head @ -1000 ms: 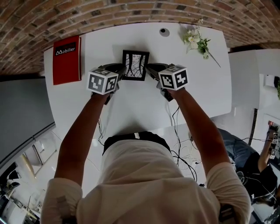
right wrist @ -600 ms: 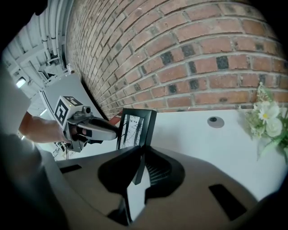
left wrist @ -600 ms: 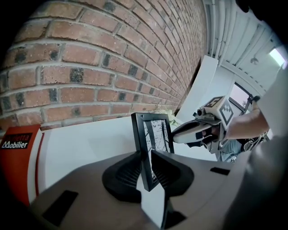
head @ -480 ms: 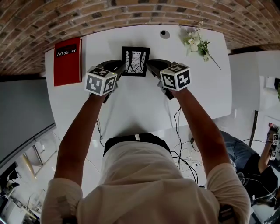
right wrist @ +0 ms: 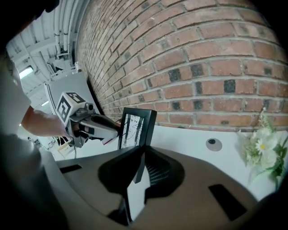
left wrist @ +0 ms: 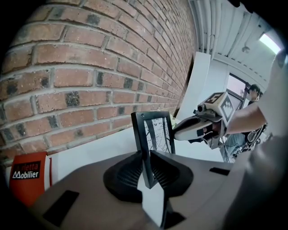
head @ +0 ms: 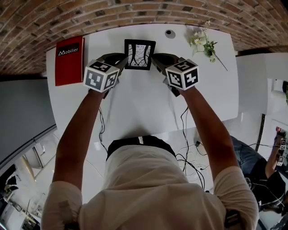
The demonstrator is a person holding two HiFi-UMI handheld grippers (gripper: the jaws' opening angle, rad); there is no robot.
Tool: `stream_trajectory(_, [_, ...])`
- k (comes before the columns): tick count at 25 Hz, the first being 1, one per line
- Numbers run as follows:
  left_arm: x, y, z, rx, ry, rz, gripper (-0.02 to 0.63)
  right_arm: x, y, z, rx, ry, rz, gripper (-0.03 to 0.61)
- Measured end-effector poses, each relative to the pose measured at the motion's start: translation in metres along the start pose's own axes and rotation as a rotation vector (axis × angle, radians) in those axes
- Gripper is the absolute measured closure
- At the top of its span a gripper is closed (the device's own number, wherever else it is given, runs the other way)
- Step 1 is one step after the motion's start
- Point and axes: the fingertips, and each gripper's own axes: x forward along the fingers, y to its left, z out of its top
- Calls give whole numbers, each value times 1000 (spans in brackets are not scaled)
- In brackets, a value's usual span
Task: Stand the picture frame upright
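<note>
Frame (head: 139, 55) pinched from both sides, up on edge on the table (head: 144, 103).
Left gripper (head: 122, 57) has its jaws closing on the frame's left border: that border runs straight up between the fingers, and the pads look to be touching it. The right gripper (head: 155, 57) has narrow fingers, clamped on the right border, with the glass side just beyond its tips. The frame stands close to upright between the two sets of fingers, near the brick wall (head: 135, 13), picture side toward the person. Now the danger: both grips are on thin edges only, so an uneven squeeze from the left could twist the frame out of the right pads. No view shows a back stand. Let go before it props, and it likely tips flat.
</note>
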Motion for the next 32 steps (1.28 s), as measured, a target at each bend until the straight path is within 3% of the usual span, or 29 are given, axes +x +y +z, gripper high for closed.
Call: stream_trajectory(32, [24, 38, 16, 97, -28, 29, 577, 30, -28, 26, -356, -6, -135, 551])
